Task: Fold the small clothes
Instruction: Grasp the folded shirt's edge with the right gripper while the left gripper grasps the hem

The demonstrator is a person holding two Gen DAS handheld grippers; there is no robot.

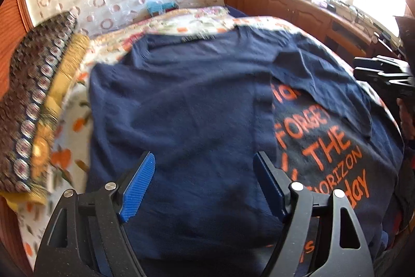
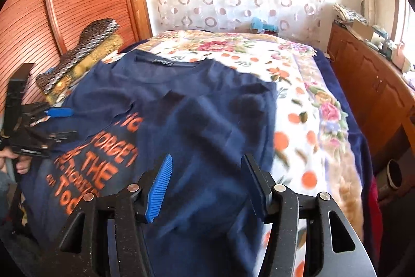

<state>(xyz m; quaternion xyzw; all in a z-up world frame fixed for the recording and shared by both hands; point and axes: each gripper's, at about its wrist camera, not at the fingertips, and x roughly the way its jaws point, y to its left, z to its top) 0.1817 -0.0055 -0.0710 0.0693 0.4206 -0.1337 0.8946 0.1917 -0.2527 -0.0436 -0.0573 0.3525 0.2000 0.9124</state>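
T-shirt: navy T-shirt (image 1: 186,108) lies across the near half of the bed (image 2: 298,74), both sides folded inward, orange print partly exposed.
Left tongs (image 1: 205,183): wide, empty, above the shirt.
Right tongs (image 2: 207,183): wide, empty.
Step, judged: grip both hem corners evenly, fold toward the collar.

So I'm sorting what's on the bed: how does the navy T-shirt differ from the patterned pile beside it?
The navy T-shirt lies spread across the floral blanket; the patterned pile is stacked by the wooden door. The T-shirt is plain navy with orange lettering; the pile shows small circles over mustard fabric. Both rest on the bed.
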